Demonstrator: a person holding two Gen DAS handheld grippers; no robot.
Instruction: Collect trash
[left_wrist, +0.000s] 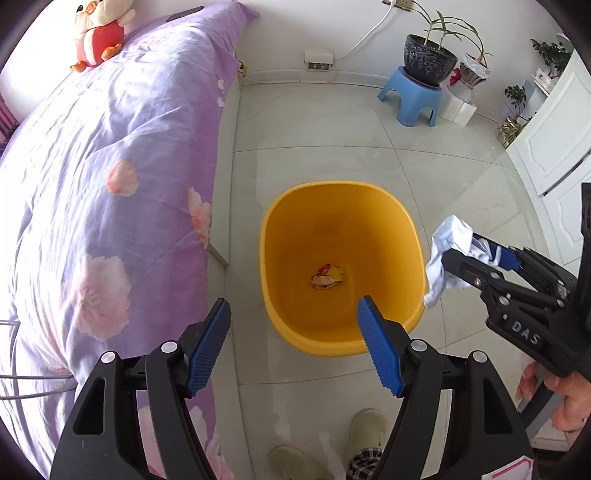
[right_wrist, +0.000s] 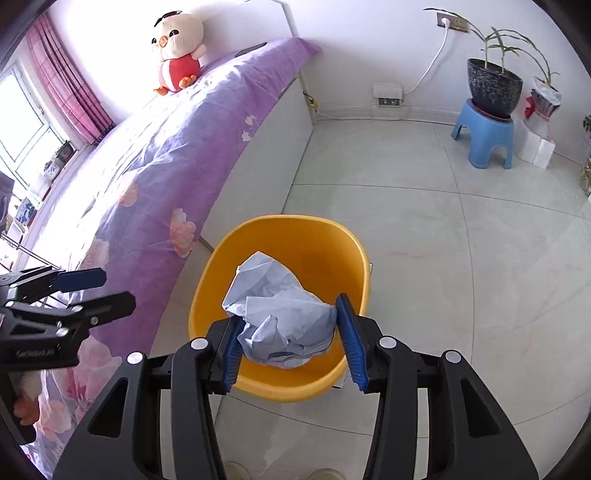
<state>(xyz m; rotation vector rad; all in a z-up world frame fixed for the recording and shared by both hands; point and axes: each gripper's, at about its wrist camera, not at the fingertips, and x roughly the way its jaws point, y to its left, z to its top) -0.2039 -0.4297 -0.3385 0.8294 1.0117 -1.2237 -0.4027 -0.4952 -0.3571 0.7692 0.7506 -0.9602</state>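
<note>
Jaws: right gripper (right_wrist: 290, 341) clamps crumpled paper (right_wrist: 280, 317), light, soft, crushable, gripped mid-wad over yellow bin (right_wrist: 207, 295); left gripper (left_wrist: 295, 343) spread, empty.

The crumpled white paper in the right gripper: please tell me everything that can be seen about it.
The crumpled white paper is a loose, creased wad, pale and slightly bluish in the shade, thin like tissue or wrapping paper. The right gripper is shut on it, a blue ribbed pad pressing each side, and folds bulge out above and beyond the fingers. It touches nothing else. In the left wrist view, the paper hangs in the air just outside the right rim of the yellow bin, not yet over the opening.
</note>
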